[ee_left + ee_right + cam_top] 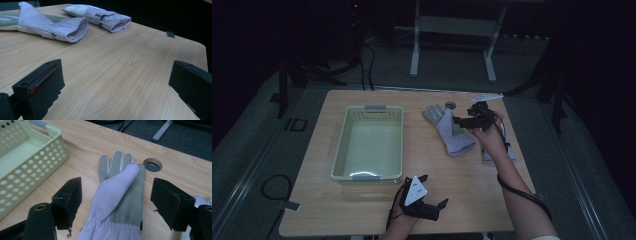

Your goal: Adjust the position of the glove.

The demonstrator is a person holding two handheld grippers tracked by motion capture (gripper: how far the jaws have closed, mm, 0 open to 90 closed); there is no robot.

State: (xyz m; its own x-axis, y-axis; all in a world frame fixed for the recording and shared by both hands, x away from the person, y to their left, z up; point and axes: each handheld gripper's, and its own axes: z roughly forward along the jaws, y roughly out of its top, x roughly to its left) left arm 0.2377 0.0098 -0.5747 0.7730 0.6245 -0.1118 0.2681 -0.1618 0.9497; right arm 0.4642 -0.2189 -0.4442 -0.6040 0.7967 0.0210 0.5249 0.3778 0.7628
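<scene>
On the light wooden table, right half: a grey-and-lilac work glove lies flat, fingers toward the far edge, cuff toward the person. Right hand-held gripper sits over its middle; in the right gripper view the jaws stand apart on either side of the glove, pads not pressing on it. A fold of lilac fabric lies over the grey palm. Round cable hole in the table just beyond the fingertips, beside them.

Second lilac glove lies beside the first, on the side away from the basket, partly hidden under the right forearm in the high view; the left gripper view shows both cuffs open toward the camera, the two gloves apart.

Pale green perforated plastic basket, left half of table, well apart from the gloves.

Left hand-held gripper rests low at the near edge, jaws wide apart over bare wood, nothing between them.
</scene>
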